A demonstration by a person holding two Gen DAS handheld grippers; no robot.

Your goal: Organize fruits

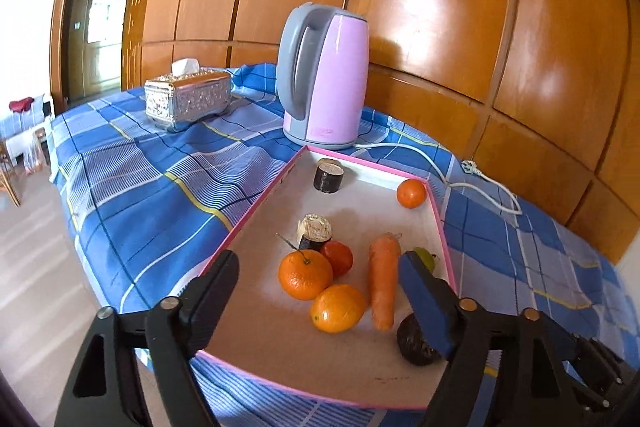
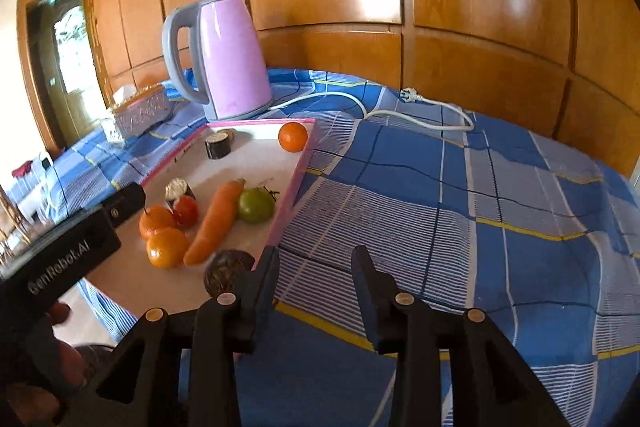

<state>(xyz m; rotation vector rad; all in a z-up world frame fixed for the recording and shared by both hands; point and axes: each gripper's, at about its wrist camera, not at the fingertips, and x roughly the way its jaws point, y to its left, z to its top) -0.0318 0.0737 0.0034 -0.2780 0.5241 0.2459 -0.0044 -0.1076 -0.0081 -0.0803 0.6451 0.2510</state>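
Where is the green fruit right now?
In the right wrist view, the green fruit lies in the tray, by its right rim, beside the carrot.

The surface (image 1: 132, 195) wears a blue checked cloth with white and yellow lines and stands against a wooden panelled wall. Directly on the cloth rest a pink-rimmed tray (image 1: 256, 203), a lilac kettle (image 1: 324, 75) just behind the tray's far edge, and a silver embossed tissue box (image 1: 188, 99) to the kettle's left. The kettle's white cord (image 2: 340, 99) trails across the cloth to its loose plug (image 2: 410, 94) near the wall
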